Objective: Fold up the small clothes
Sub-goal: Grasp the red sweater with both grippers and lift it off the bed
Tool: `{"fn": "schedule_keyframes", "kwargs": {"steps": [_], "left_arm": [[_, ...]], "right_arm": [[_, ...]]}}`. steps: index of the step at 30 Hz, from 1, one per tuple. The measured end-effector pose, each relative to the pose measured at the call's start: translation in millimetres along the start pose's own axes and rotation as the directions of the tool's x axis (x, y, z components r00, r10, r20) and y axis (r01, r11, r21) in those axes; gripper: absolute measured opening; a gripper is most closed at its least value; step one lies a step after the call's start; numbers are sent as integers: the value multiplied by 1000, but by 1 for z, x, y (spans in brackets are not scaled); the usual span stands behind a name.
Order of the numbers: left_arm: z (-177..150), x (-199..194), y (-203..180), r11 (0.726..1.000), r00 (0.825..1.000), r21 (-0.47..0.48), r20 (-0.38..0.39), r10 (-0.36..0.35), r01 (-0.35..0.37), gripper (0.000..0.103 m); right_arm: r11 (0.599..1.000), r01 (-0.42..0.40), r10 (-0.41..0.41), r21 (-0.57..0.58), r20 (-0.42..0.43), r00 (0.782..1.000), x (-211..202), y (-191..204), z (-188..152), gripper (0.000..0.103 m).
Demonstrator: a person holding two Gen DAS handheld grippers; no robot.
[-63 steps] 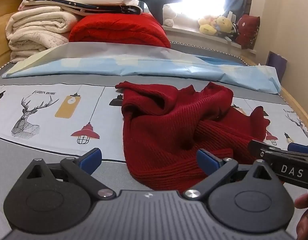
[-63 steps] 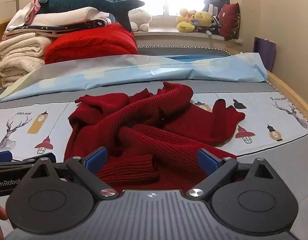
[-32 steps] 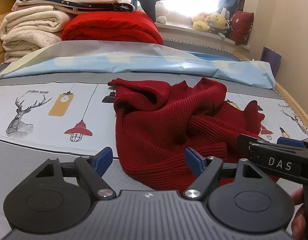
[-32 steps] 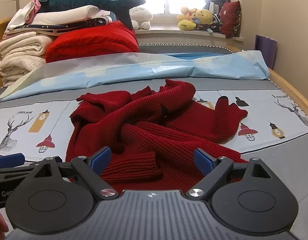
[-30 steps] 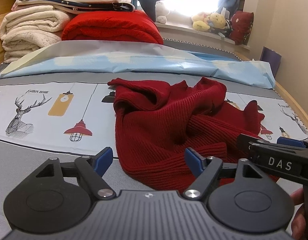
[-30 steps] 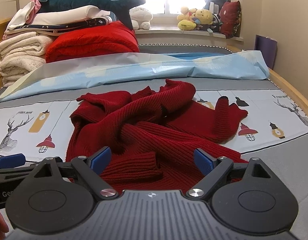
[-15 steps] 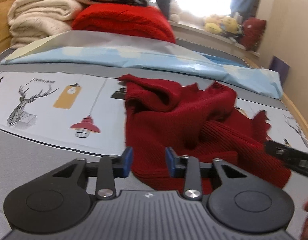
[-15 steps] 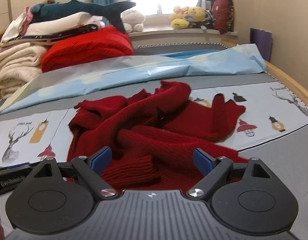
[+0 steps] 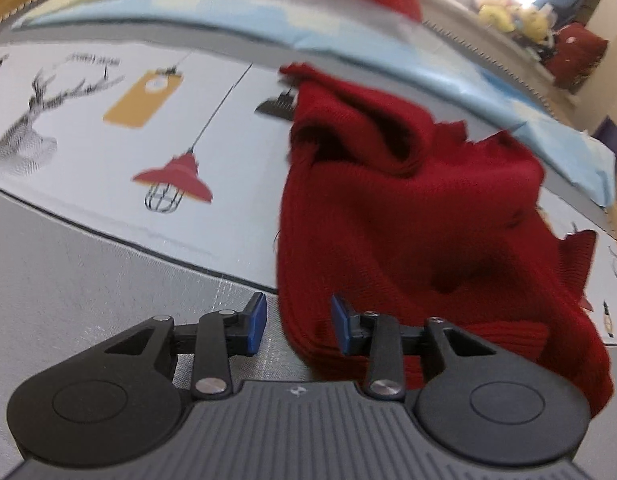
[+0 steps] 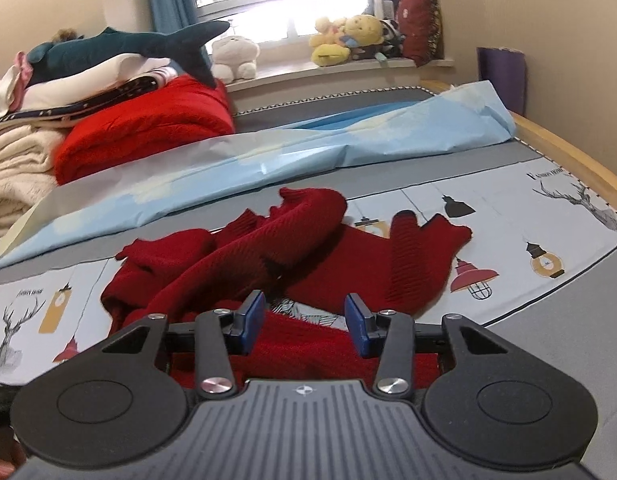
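Note:
A crumpled dark red knit sweater (image 9: 408, 220) lies on the printed bed sheet (image 9: 108, 128). It also shows in the right wrist view (image 10: 268, 256). My left gripper (image 9: 298, 326) is at the sweater's near left hem, its blue pads partly closed with a gap, and the hem edge lies between them. My right gripper (image 10: 304, 322) is over the sweater's near edge, pads narrowed but apart, with red fabric between and below them. Whether either one pinches the cloth is unclear.
A light blue sheet (image 10: 268, 160) lies across the bed behind the sweater. Folded blankets, a red quilt (image 10: 148, 132) and a plush shark (image 10: 120, 48) are stacked at the back left. Stuffed toys (image 10: 348, 36) sit on the windowsill. The wooden bed rail (image 10: 568, 160) runs along the right.
Both grippers moved forward and down onto the sweater's near edge. The right jaws narrowed from wide open. The left jaws, narrowed half a second ago, now straddle the hem.

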State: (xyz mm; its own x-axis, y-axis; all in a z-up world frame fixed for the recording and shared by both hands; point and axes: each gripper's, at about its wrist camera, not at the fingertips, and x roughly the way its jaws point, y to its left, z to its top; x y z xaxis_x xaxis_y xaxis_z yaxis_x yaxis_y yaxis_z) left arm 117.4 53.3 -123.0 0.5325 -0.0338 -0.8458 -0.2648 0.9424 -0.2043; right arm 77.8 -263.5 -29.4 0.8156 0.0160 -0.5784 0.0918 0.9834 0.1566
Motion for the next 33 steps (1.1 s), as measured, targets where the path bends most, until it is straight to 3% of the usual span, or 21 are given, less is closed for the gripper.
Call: {"fn": "schedule_keyframes", "kwargs": {"steps": [6, 9, 10, 11, 17, 21, 24, 27, 31, 33], "left_arm": [[-6, 34, 7, 998, 993, -69, -117, -15, 7, 42], [-9, 34, 0, 1000, 996, -8, -92, -1, 1, 38], [-11, 32, -3, 1000, 996, 17, -84, -13, 14, 30], [-13, 30, -4, 999, 996, 33, -81, -26, 28, 13], [-8, -20, 10, 994, 997, 82, 38, -72, 69, 9], [2, -61, 47, 994, 989, 83, 137, 54, -66, 8], [6, -79, 93, 991, 984, -13, 117, 136, -135, 8], [1, -84, 118, 965, 959, -34, 108, 262, -260, 8], [-1, -76, 143, 967, 974, -130, 20, 224, -220, 12], [-2, -77, 143, 967, 978, -145, 0, 210, -208, 27]], "right_arm": [[1000, -5, 6, 30, -28, 1000, 10, -9, 1, 47], [999, -1, 2, 38, -28, 1000, 11, -10, 2, 52], [999, 7, -6, 38, -22, 1000, 11, -10, 2, 53], [999, 9, -9, 37, -15, 1000, 10, -11, 3, 53], [997, 30, -31, 65, 10, 999, 6, -11, 4, 53], [993, 41, -45, 110, 37, 998, -2, -11, 3, 53], [991, 35, -40, 127, 44, 998, -8, -5, -3, 53], [991, 14, -16, 136, 13, 1000, -6, 3, -12, 53], [989, -16, 29, 146, -88, 996, 12, 15, -25, 53], [992, -21, 39, 123, -144, 989, 25, 21, -31, 53]]}}
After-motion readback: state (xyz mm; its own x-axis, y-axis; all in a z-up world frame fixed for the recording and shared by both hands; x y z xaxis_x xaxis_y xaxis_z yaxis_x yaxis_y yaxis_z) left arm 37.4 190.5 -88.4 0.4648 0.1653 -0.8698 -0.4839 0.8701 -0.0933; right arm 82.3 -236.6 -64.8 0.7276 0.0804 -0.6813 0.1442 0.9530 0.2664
